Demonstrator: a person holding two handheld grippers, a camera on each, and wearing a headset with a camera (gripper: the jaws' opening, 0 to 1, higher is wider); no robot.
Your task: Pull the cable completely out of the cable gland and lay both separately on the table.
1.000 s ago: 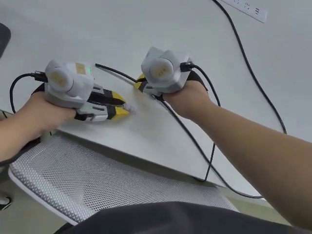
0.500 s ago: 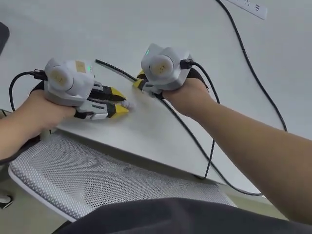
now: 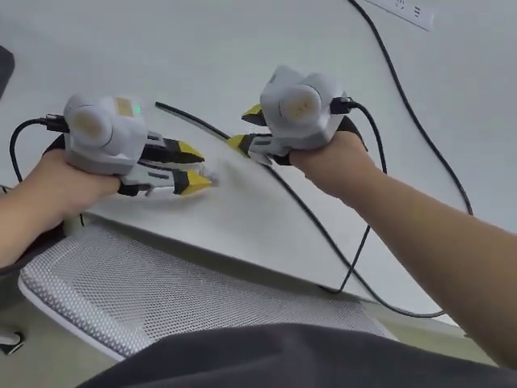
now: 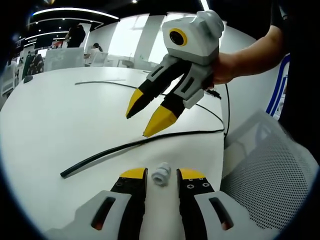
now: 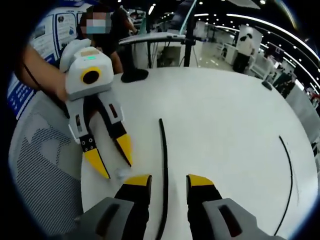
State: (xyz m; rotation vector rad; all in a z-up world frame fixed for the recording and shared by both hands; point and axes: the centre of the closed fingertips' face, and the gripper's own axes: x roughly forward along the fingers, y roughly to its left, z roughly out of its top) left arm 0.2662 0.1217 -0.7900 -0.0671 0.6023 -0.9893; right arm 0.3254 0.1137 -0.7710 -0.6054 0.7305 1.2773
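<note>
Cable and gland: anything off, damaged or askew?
Nothing stands out. The cable lies flat on the table, with no visible damage. The gland sits apart from it, between the open jaws of the left gripper. The right gripper hovers open above.

Left tool (image 3: 200, 167), right tool (image 3: 242, 128): same build. Pale grey rounded bodies, black jaws, yellow tips, small screws in jaw faces. Green LED (image 3: 137, 108) on left body. Black left lead (image 3: 24, 133), right lead (image 3: 373, 133). Forearms bare, dark garment (image 3: 283, 360) on lap.
</note>
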